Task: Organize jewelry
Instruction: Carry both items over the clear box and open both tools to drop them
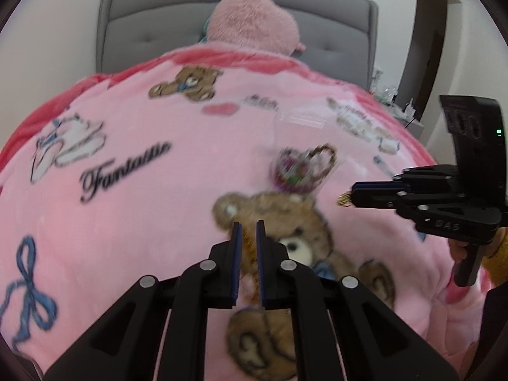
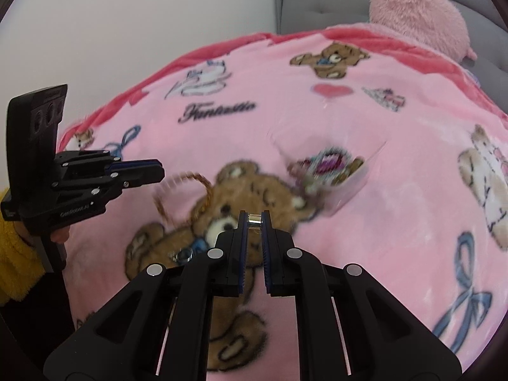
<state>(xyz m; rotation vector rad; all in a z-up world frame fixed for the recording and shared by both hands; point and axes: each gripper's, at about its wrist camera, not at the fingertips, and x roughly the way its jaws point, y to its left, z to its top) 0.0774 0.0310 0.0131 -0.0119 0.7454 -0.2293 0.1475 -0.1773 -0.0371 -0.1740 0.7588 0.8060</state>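
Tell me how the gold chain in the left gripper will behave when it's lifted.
Probably floppy: the gold chain droops in loose curves from the left gripper instead of holding a line. Likely light and quick to swing, since it shows blurred against the pink blanket. It may slip, as only thin links sit between the nearly closed pads.

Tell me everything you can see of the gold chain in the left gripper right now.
The gold chain looks like thin twisted or beaded metal, motion-blurred. One end is pinched in the left gripper, whose fingers stand nearly closed on it. From there it arcs over the teddy-bear print of the pink blanket and hangs down in a loop. Whether it touches the blanket, I cannot tell. The right gripper holds a separate small ring, not the chain.
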